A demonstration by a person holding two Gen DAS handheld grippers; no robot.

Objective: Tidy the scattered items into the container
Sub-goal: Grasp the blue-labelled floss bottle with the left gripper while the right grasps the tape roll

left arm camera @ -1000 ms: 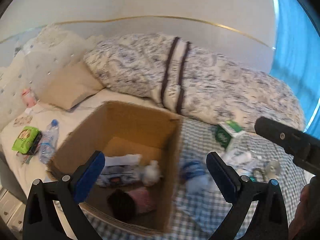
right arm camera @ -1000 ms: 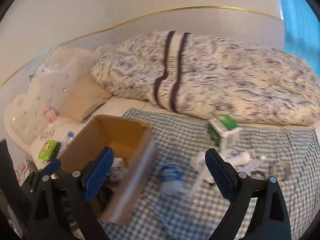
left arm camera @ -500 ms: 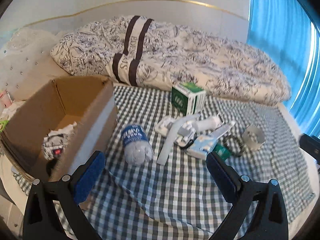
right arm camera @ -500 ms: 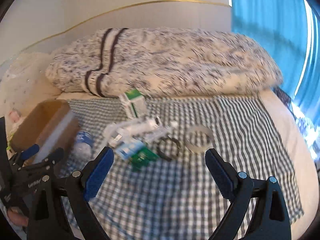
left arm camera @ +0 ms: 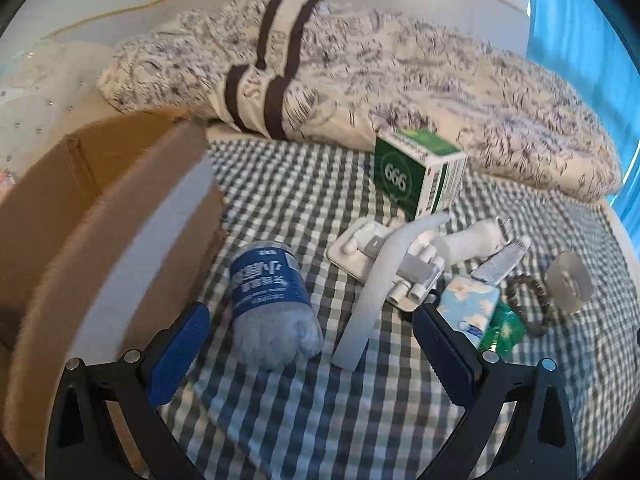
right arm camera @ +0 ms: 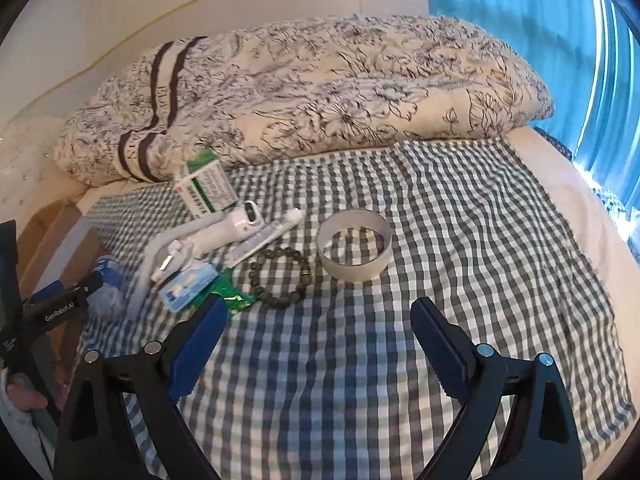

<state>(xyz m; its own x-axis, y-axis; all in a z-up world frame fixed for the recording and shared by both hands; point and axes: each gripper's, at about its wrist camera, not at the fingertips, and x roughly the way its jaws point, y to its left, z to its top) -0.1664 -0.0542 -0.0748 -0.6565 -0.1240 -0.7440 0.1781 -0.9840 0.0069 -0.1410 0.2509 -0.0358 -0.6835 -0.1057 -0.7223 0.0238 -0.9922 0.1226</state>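
A cardboard box (left arm camera: 100, 216) stands at the left of the checked cloth (left arm camera: 304, 412). Beside it lies a crushed water bottle with a blue label (left arm camera: 268, 292). My left gripper (left arm camera: 316, 340) hangs open just above and in front of that bottle, with nothing in it. Further right lie a white plastic bracket (left arm camera: 388, 264), a green carton (left arm camera: 416, 176), a blue tissue pack (left arm camera: 468, 308) and a bead bracelet (right arm camera: 280, 276). A roll of tape (right arm camera: 354, 250) lies beyond my right gripper (right arm camera: 316, 344), which is open and empty over bare cloth.
A rolled flowered duvet (right arm camera: 320, 92) lies along the back of the bed. Blue curtains (right arm camera: 532, 28) hang at the right. The left gripper's body (right arm camera: 60, 304) and a hand (right arm camera: 24, 396) show at the left edge of the right wrist view.
Both grippers have swung right, away from the box, and lowered toward the scattered items. The left one has come close to the bottle; the right now faces the tape and bracelet.
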